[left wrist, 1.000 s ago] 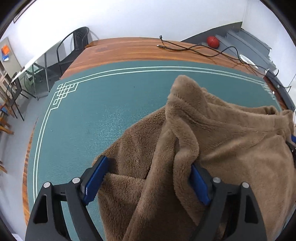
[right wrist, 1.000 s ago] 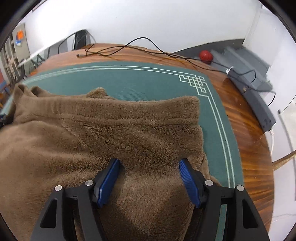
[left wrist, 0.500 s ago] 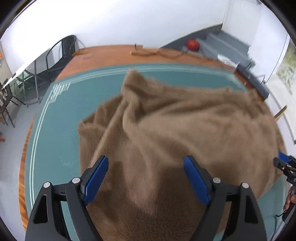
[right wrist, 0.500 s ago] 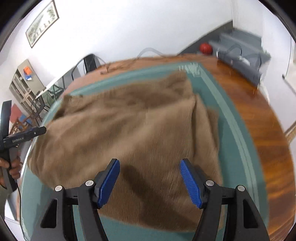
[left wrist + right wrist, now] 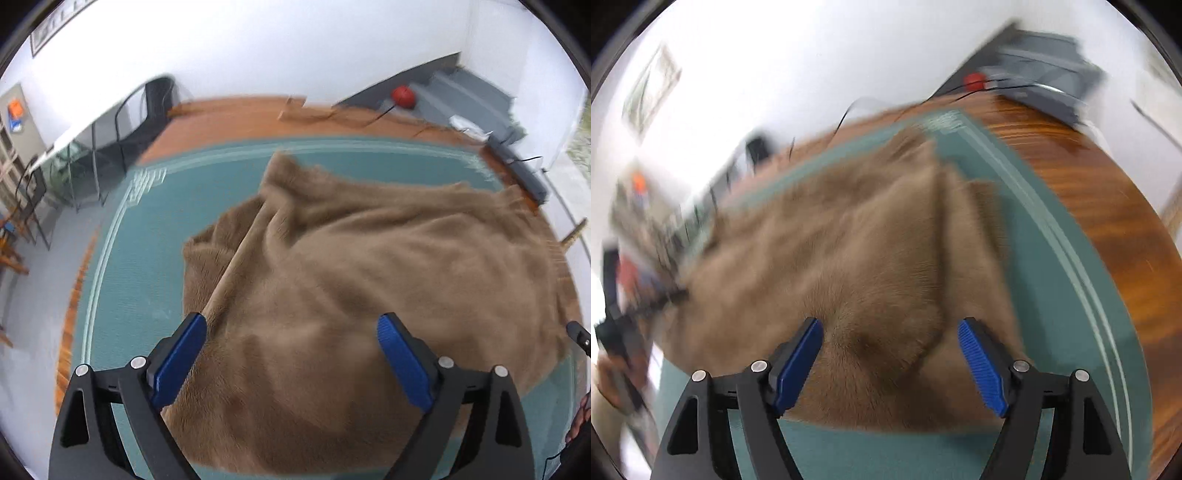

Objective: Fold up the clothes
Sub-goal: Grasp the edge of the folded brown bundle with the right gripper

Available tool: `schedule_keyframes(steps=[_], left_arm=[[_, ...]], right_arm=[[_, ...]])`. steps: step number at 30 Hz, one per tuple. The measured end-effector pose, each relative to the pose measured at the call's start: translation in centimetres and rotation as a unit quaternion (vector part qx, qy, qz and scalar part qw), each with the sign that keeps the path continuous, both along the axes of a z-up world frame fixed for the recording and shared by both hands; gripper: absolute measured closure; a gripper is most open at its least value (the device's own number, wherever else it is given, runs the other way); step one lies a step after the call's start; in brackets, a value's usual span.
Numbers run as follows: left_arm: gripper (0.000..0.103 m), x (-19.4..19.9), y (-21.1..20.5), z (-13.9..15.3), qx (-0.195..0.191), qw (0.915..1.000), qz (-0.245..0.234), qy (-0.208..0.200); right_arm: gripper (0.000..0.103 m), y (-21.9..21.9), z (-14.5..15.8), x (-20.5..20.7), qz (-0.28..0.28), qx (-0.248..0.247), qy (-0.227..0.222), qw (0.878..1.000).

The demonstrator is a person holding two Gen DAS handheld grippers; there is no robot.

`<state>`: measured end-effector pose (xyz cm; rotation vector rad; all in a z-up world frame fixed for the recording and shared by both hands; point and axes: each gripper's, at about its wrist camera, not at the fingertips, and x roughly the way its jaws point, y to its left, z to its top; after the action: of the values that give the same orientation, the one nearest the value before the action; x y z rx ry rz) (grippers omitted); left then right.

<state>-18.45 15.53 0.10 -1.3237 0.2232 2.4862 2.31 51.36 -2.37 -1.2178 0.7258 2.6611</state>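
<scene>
A brown fleece garment [image 5: 362,273] lies spread and rumpled on a green mat [image 5: 147,258]; it also shows in the right wrist view [image 5: 849,251], blurred by motion. My left gripper [image 5: 291,350] is open and empty, raised above the garment's near left part. My right gripper [image 5: 890,354] is open and empty above the garment's near edge. Its tip shows at the far right of the left wrist view [image 5: 578,334]. The left gripper shows at the left of the right wrist view [image 5: 613,325], held in a hand.
The green mat [image 5: 1071,295] lies on a wooden table [image 5: 1108,184]. Black cables [image 5: 369,118] run along the table's far side. A red ball [image 5: 403,96] and grey steps [image 5: 472,96] are behind. A black chair [image 5: 147,107] stands at the back left.
Both grippers let go of the garment and rose back from it. The garment dropped from bunched and lifted to spread on the mat. Both views are tilting, the right one fast.
</scene>
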Motion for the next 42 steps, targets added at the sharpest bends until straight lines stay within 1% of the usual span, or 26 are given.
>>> schedule_keyframes(steps=[1,4,7,10,13,15,18,20,22,25,27,30,33,34,35,37,38,40,42], left_arm=[[0.007,0.6,0.7,0.7,0.005,0.9999,-0.012,0.002],[0.007,2.4,2.9,2.3,0.016,0.9988,-0.046,0.004],[0.007,3.9,5.2,2.7,0.034,0.9969,-0.071,-0.010],[0.007,4.9,7.8,2.2,0.032,0.9957,-0.084,-0.021],[0.007,5.7,9.8,1.7,0.037,0.9945,-0.091,-0.036],[0.007,5.9,10.8,1.4,0.038,0.9941,-0.092,-0.044],[0.007,5.8,11.6,1.3,0.033,0.9939,-0.094,-0.048],[0.007,5.6,12.2,1.6,0.033,0.9934,-0.098,-0.051],[0.007,5.5,12.8,2.0,0.032,0.9929,-0.104,-0.049],[0.007,5.3,13.8,2.6,0.030,0.9917,-0.116,-0.047],[0.007,5.1,14.7,2.7,0.031,0.9905,-0.124,-0.051],[0.007,4.8,16.0,2.5,0.030,0.9888,-0.134,-0.060],[0.007,4.6,17.4,2.1,0.023,0.9867,-0.145,-0.071],[0.007,4.5,18.0,2.0,0.019,0.9860,-0.148,-0.075],[0.007,4.5,18.7,1.9,0.013,0.9851,-0.153,-0.078],[0.007,4.5,19.8,1.9,0.012,0.9833,-0.164,-0.078],[0.007,4.5,20.4,2.0,0.014,0.9820,-0.170,-0.081],[0.007,4.1,21.3,2.0,0.023,0.9791,-0.177,-0.098],[0.007,3.7,22.3,2.1,0.027,0.9760,-0.184,-0.114]], right_arm=[[0.025,0.8,0.1,1.5,-0.019,-0.015,0.006,1.000],[0.025,2.3,-0.6,4.8,-0.051,-0.048,0.000,0.998],[0.025,2.4,-1.8,6.2,-0.059,-0.059,-0.019,0.996],[0.025,2.4,-2.8,6.9,-0.068,-0.092,-0.017,0.993],[0.025,1.9,-3.6,6.2,-0.068,-0.107,-0.013,0.992],[0.025,2.0,-4.3,5.6,-0.079,-0.115,-0.009,0.990],[0.025,2.4,-4.5,4.7,-0.100,-0.130,0.009,0.986],[0.025,2.4,-4.9,3.8,-0.107,-0.151,0.027,0.982],[0.025,2.3,-5.1,3.2,-0.112,-0.160,0.047,0.980],[0.025,2.3,-5.7,2.7,-0.126,-0.196,0.073,0.970],[0.025,2.1,-5.7,2.0,-0.131,-0.210,0.081,0.965],[0.025,2.1,-5.7,1.4,-0.138,-0.215,0.087,0.963],[0.025,2.0,-5.6,1.2,-0.152,-0.209,0.089,0.962],[0.030,2.1,-5.6,1.2,-0.155,-0.204,0.088,0.963],[0.041,2.3,-5.8,1.2,-0.158,-0.200,0.084,0.963],[0.057,2.4,-6.1,1.1,-0.164,-0.198,0.079,0.963],[0.063,2.4,-6.1,1.2,-0.164,-0.195,0.078,0.964],[0.071,2.2,-5.5,1.4,-0.160,-0.180,0.081,0.967],[0.073,1.4,-4.1,1.4,-0.149,-0.139,0.087,0.975]])
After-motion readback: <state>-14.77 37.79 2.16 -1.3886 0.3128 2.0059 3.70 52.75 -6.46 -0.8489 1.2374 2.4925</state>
